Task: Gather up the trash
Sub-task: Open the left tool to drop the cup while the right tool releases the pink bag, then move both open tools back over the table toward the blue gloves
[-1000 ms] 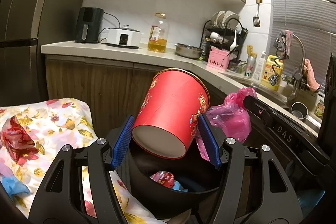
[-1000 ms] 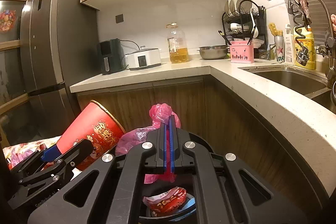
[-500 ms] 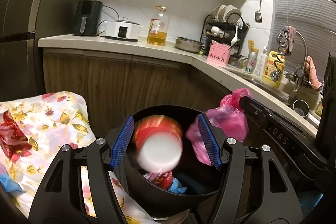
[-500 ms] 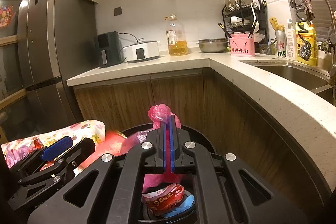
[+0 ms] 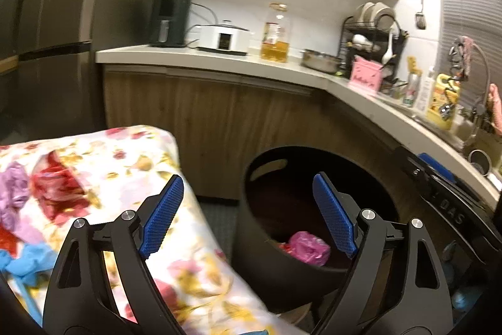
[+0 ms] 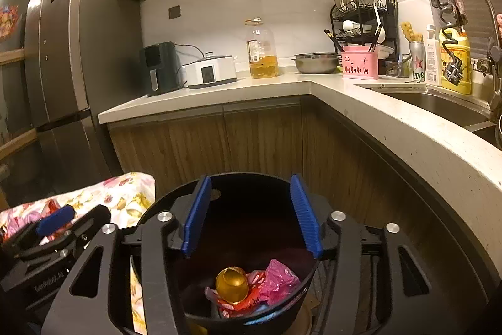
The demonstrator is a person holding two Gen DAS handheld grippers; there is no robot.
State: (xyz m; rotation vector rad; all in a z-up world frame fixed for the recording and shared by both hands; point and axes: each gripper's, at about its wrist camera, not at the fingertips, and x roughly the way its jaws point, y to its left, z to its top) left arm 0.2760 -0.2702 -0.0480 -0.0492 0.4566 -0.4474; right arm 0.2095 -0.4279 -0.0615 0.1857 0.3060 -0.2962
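Gripper (image 6: 251, 215) above trash-filled bin (image 6: 251, 178)

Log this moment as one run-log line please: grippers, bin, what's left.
left gripper: open, empty | right gripper: open, empty, jaws just opened | black bin: pink bag, gold-lined cup inside | floral cloth: wrappers remain
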